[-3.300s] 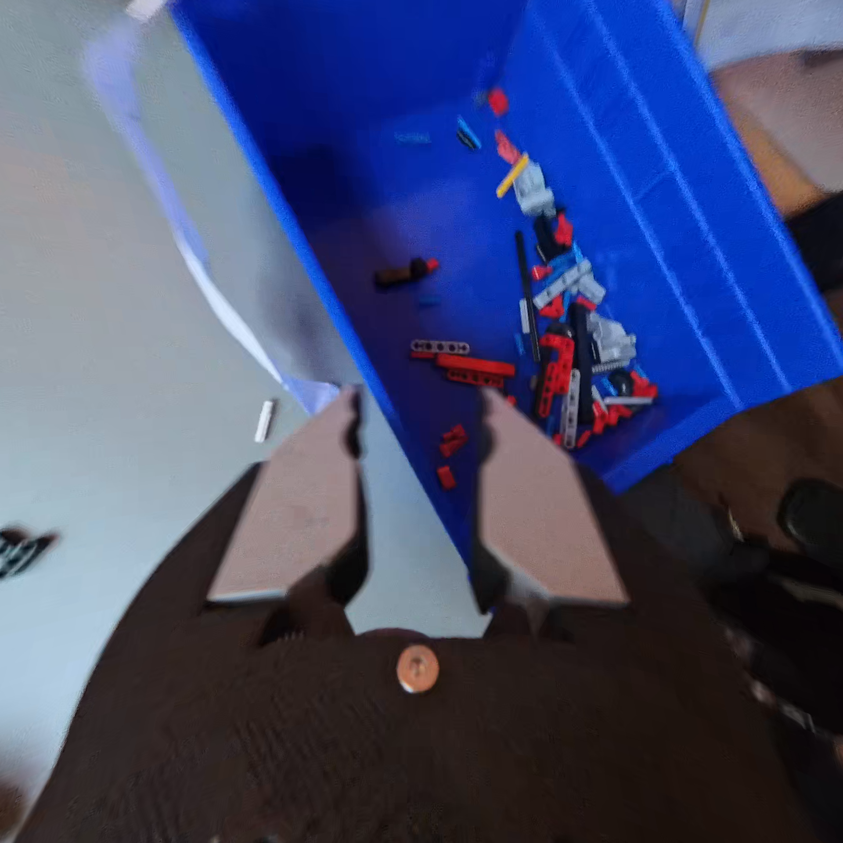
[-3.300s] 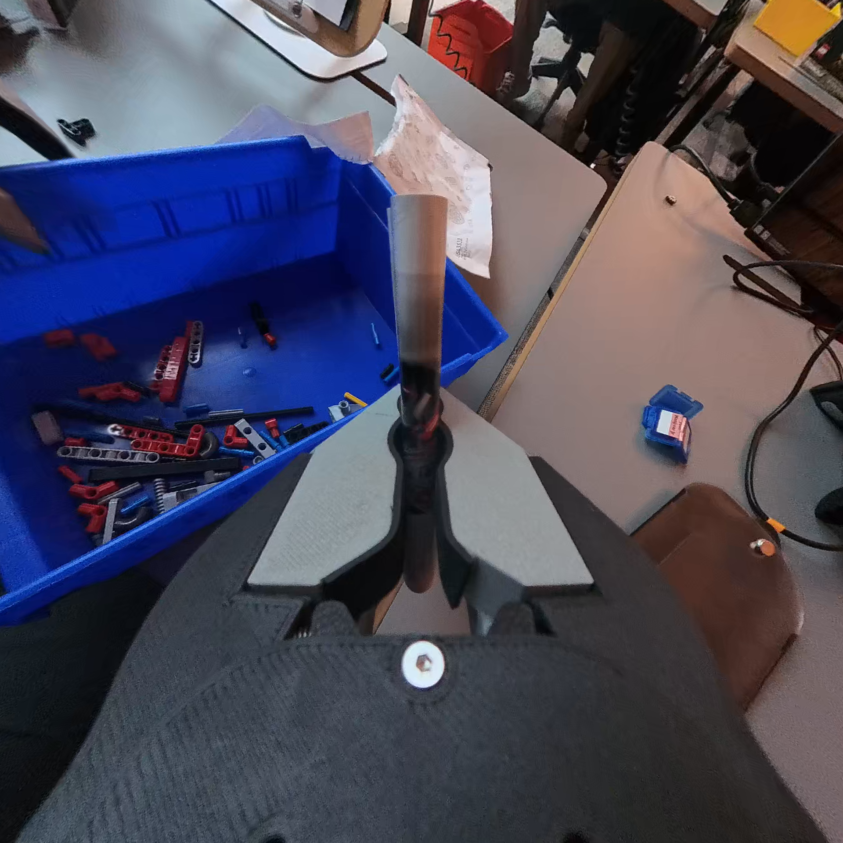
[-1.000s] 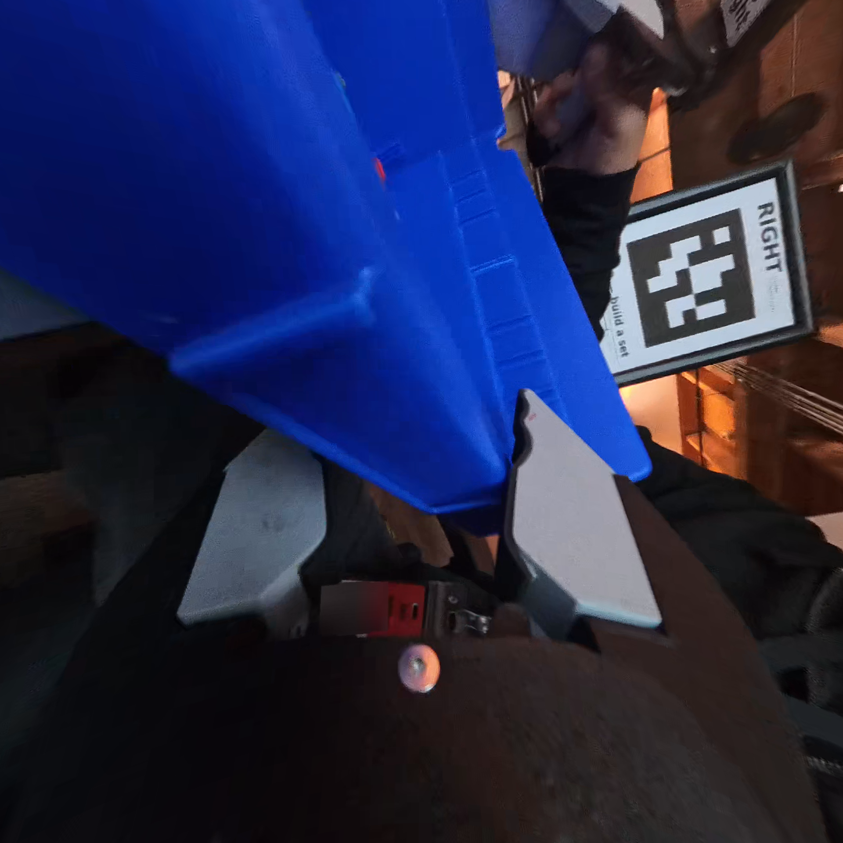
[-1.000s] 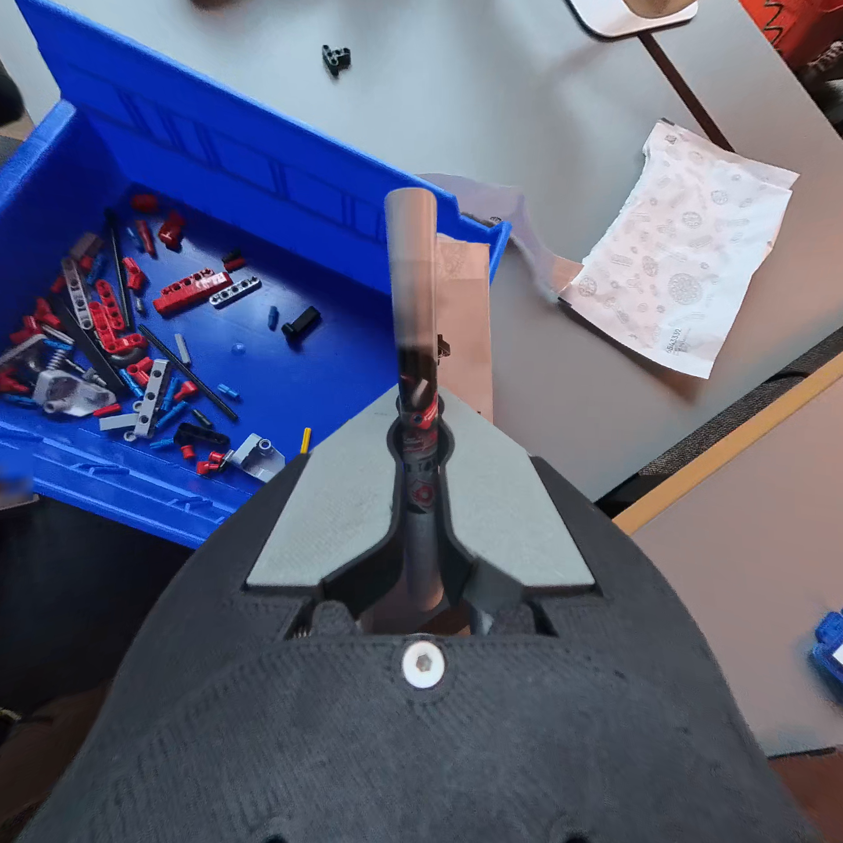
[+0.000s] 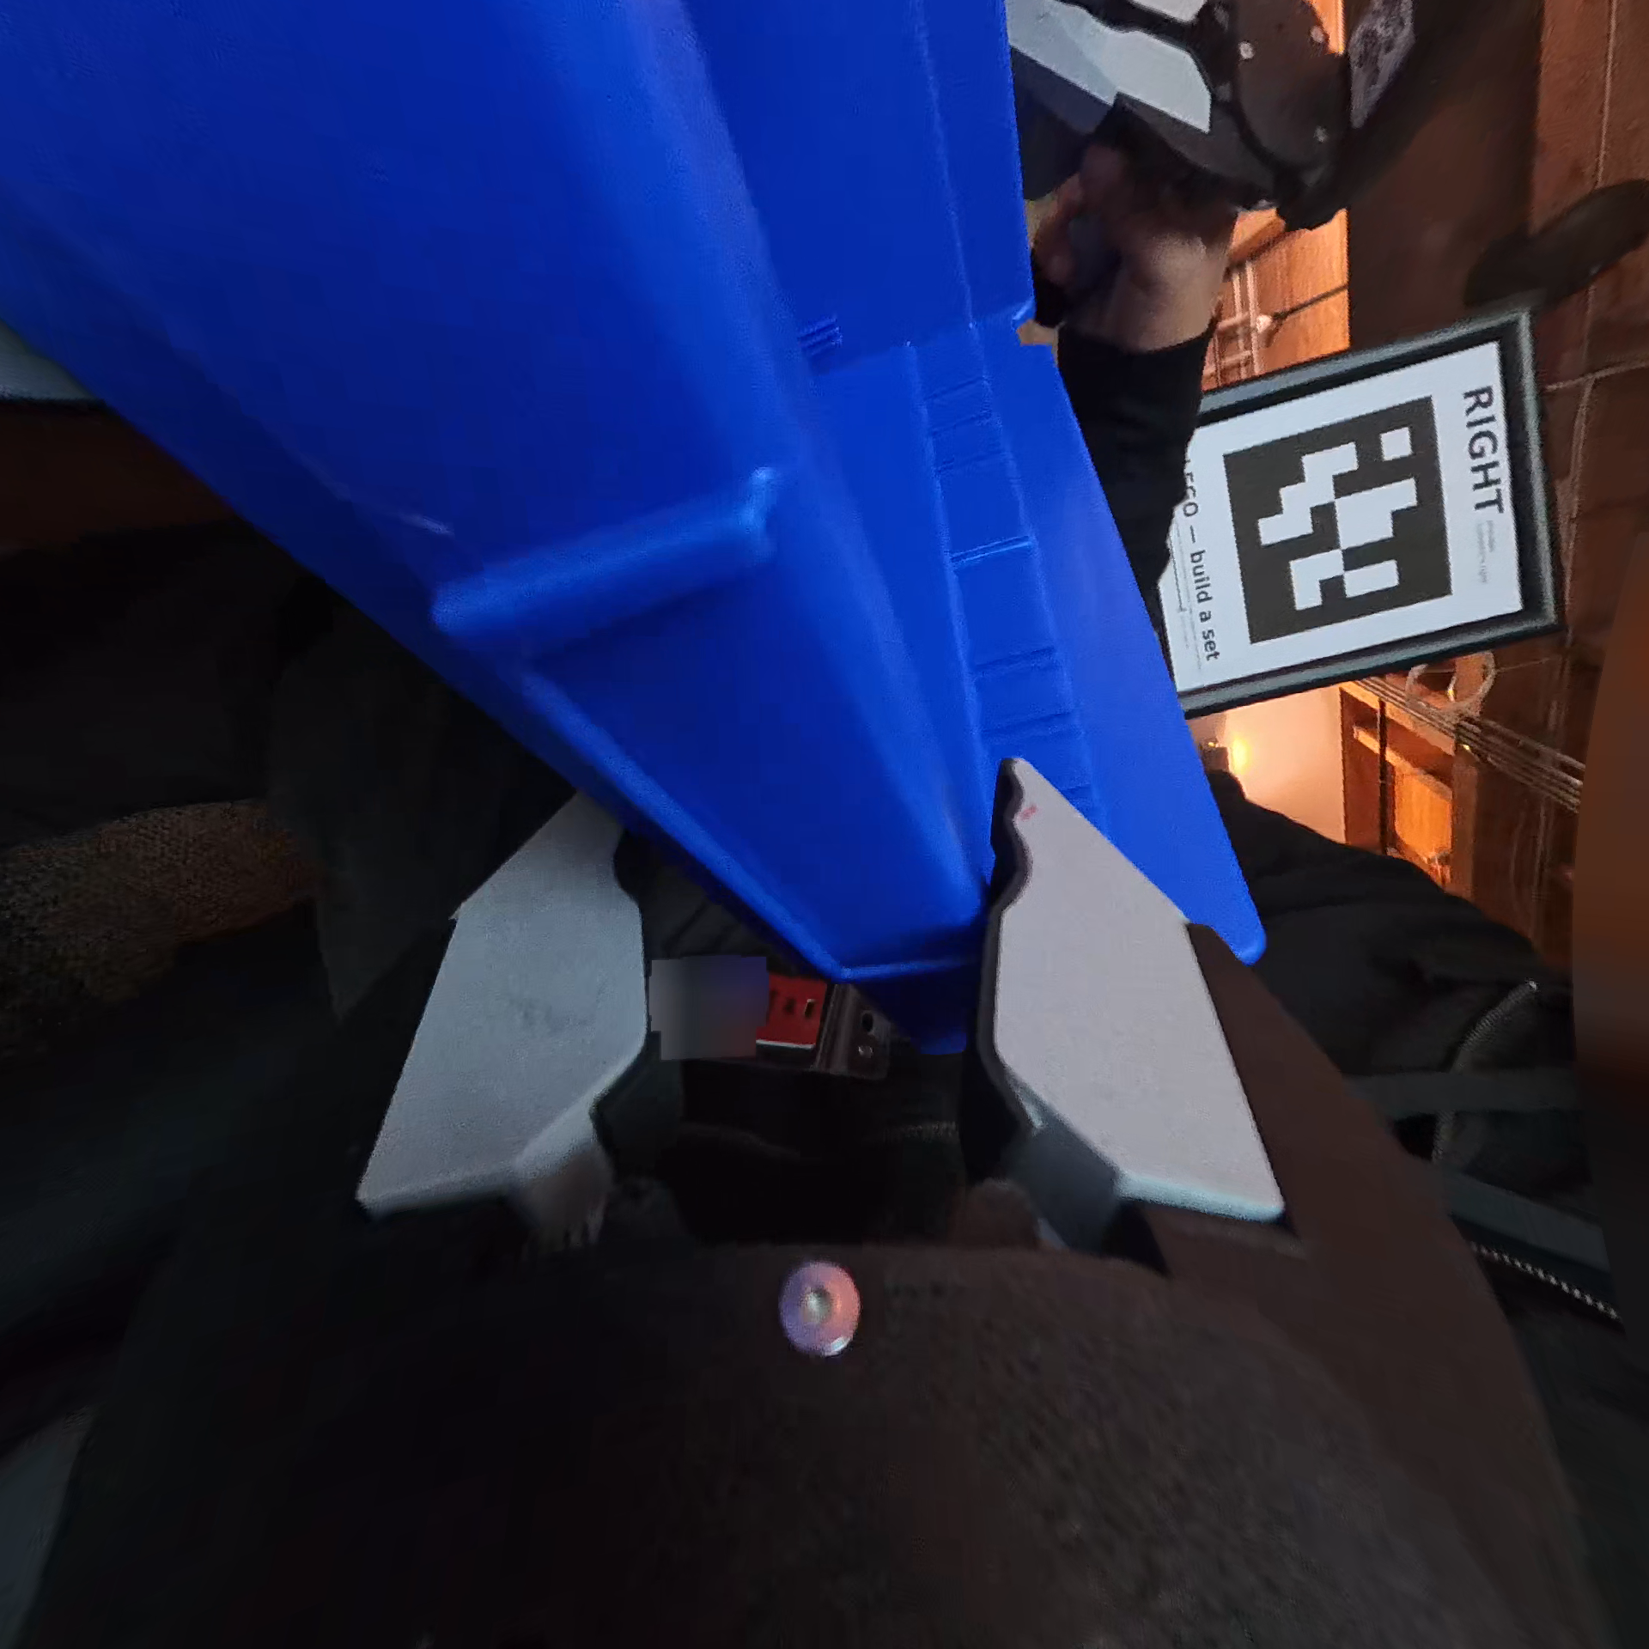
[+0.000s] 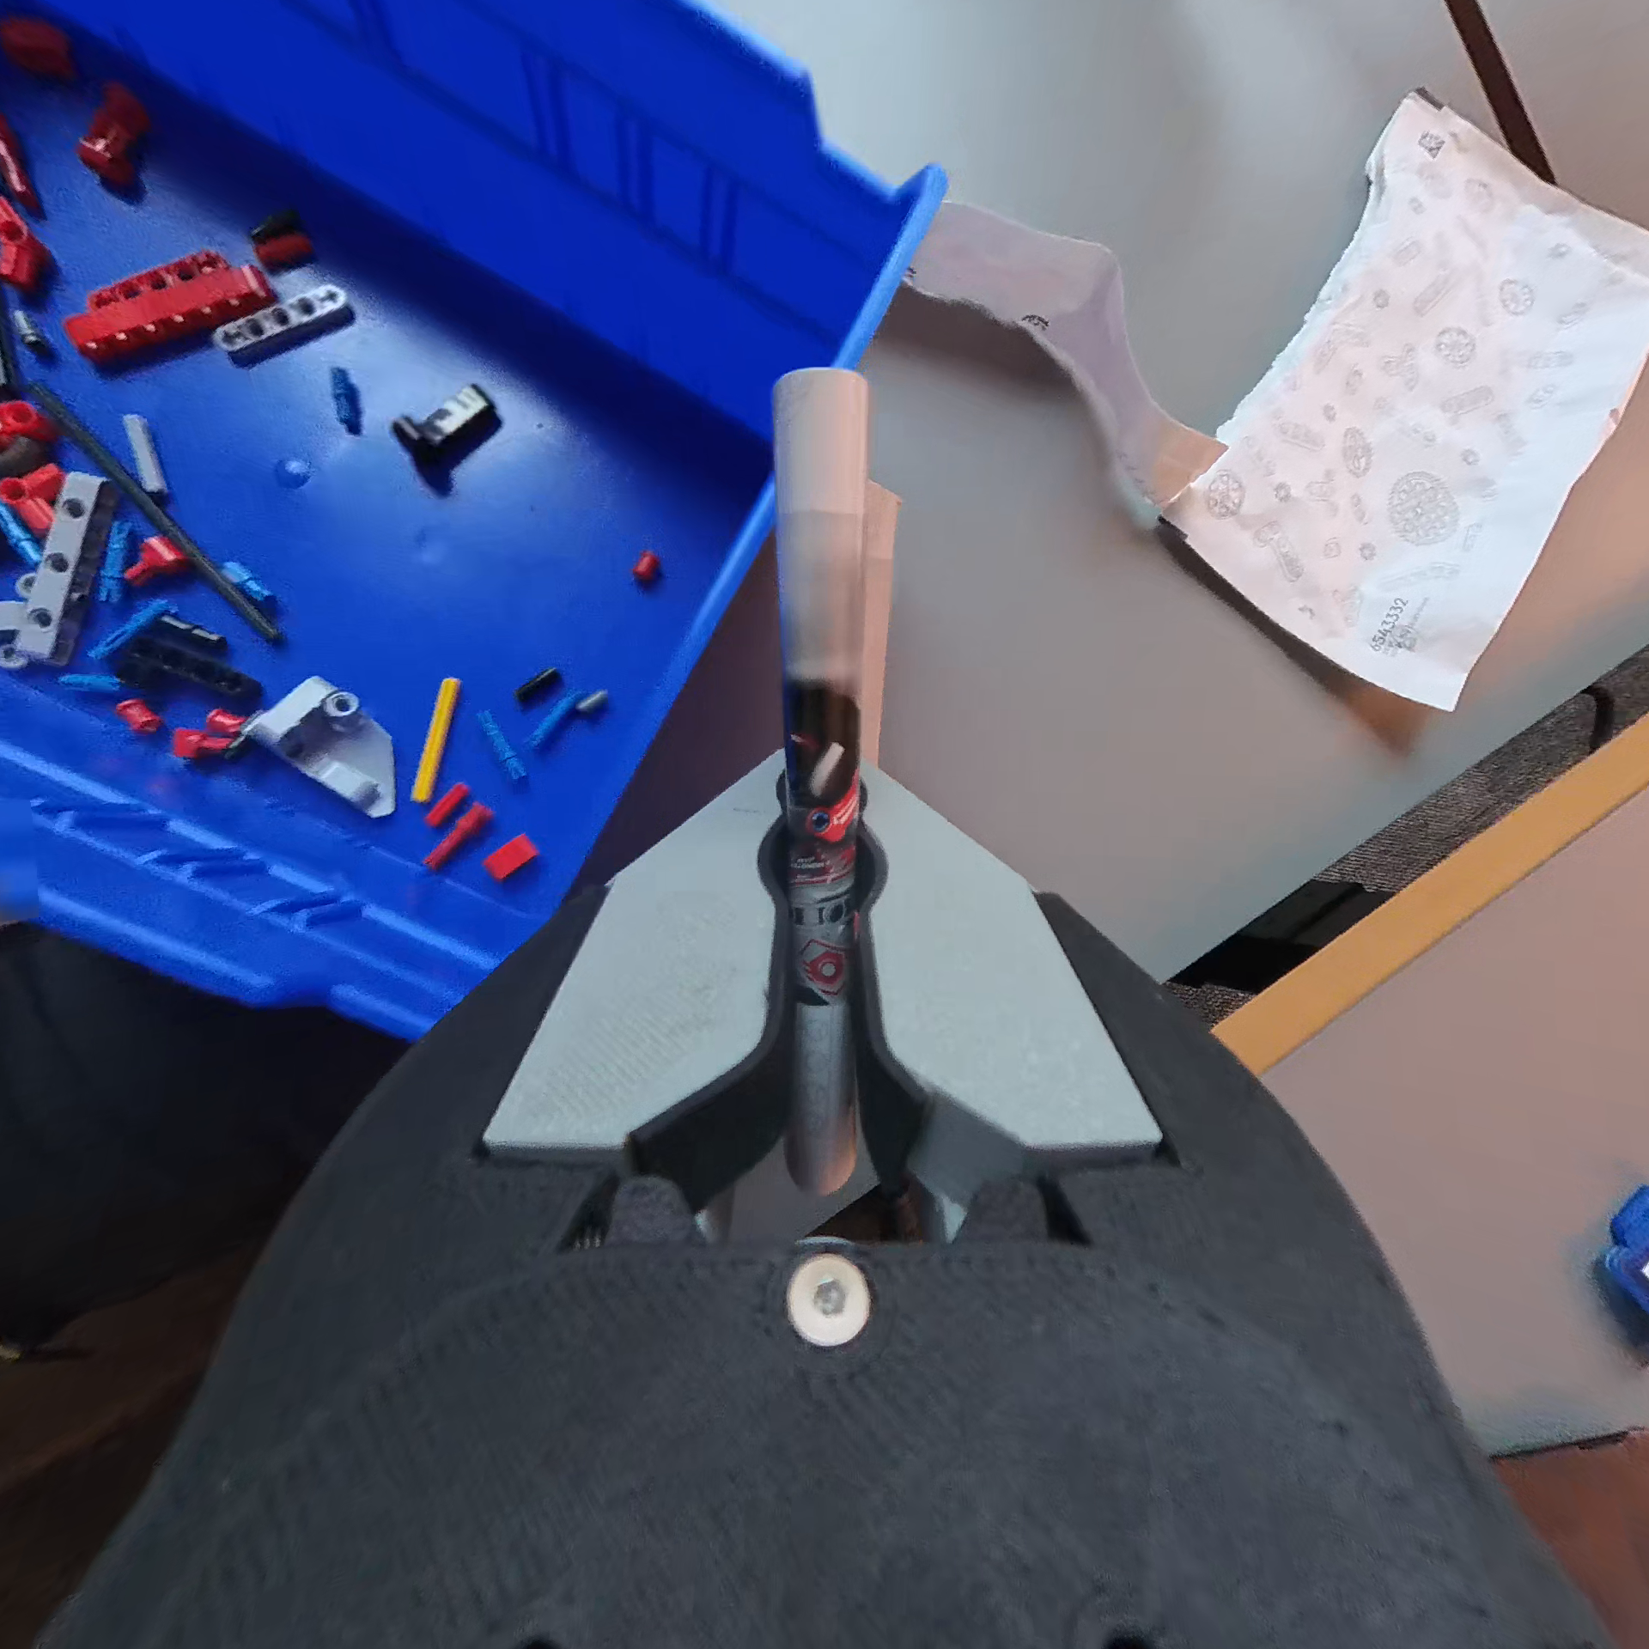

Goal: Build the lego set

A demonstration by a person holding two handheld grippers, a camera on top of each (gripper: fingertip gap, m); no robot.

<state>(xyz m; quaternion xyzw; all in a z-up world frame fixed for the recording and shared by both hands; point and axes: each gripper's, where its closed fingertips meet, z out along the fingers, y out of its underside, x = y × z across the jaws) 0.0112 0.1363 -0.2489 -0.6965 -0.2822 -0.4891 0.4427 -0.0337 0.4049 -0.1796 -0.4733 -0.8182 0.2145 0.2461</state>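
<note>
Both claws are busy. My left claw straddles the bottom corner of the blue bin, one finger on each side of the wall edge; the jaws stand well apart, and I cannot tell whether they truly pinch the plastic or only cradle it. From that side I see just the bin's underside, tipped up over a dark lap. My right claw is clamped tight on a rolled booklet, which stands up between the fingers and juts past the tips, just beside the bin's corner.

Lego pieces lie loose on the bin floor in the right view: red beams, a grey angled plate, a yellow axle, small blue and red pins, most of them gathered toward the near wall. Nothing is built yet, as far as I can judge.

Risks as I read them: the bin looks only partly carried by the table, so if my left hold slips, it could drop and scatter the small pins. More tilt would send pieces sliding into one heap. The roll may brush the rim. A printed paper bag lies on the table, well apart.
</note>
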